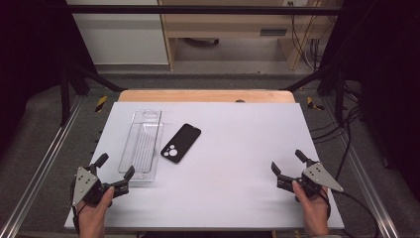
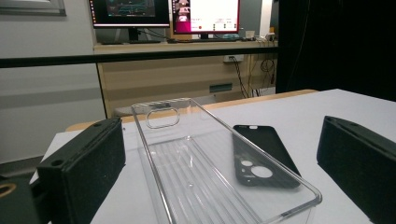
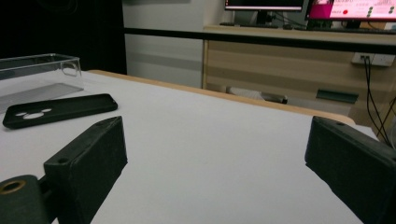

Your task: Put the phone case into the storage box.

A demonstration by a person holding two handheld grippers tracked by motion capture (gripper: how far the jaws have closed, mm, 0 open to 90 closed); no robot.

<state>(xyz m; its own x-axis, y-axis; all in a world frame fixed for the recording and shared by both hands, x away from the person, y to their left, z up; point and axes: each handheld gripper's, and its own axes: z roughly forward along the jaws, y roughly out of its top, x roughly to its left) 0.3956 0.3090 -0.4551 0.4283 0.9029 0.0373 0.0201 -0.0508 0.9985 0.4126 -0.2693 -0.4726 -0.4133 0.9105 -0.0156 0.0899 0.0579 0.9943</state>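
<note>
A white tabletop (image 1: 228, 163) fronts a wooden desk with monitors. The clear ribbed plastic tray (image 1: 141, 146) lies at its left, its near end just ahead of the left gripper (image 1: 115, 166), whose jaws are spread. A black phone case (image 1: 181, 143) lies beside the tray. The right gripper (image 1: 288, 161), spread too, rests low at the right, well apart.
</note>
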